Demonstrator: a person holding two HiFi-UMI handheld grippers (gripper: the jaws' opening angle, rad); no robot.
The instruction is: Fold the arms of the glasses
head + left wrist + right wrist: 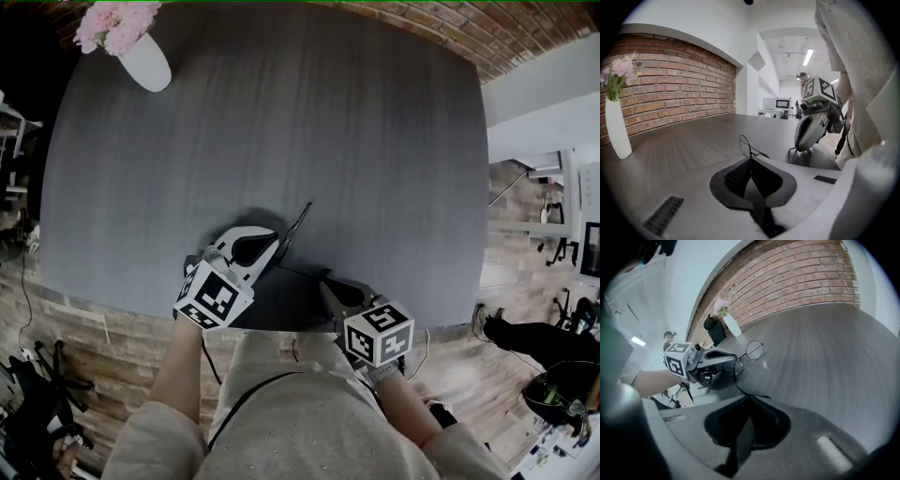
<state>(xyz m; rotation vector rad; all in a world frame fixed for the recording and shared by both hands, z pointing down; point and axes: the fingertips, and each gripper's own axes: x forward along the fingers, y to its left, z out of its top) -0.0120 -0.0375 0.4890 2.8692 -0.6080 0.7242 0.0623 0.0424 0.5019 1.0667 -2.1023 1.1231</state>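
Thin wire-rimmed glasses [298,225] hang between my two grippers over the front part of the grey table [281,122]. My left gripper [278,248] is shut on the frame beside one round lens [733,365]. The other lens [754,349] sticks out free beyond it. In the left gripper view the wire frame [746,144] rises just past the closed jaws of my left gripper [750,160]. My right gripper [325,279] is shut on the end of one arm [740,389], which runs straight out from the frame. The second arm is not clearly visible.
A white vase [146,62] with pink flowers stands at the table's far left corner. The table's front edge [281,328] lies just under both grippers, with the person's lap below it. A brick wall [679,93] lies beyond the table.
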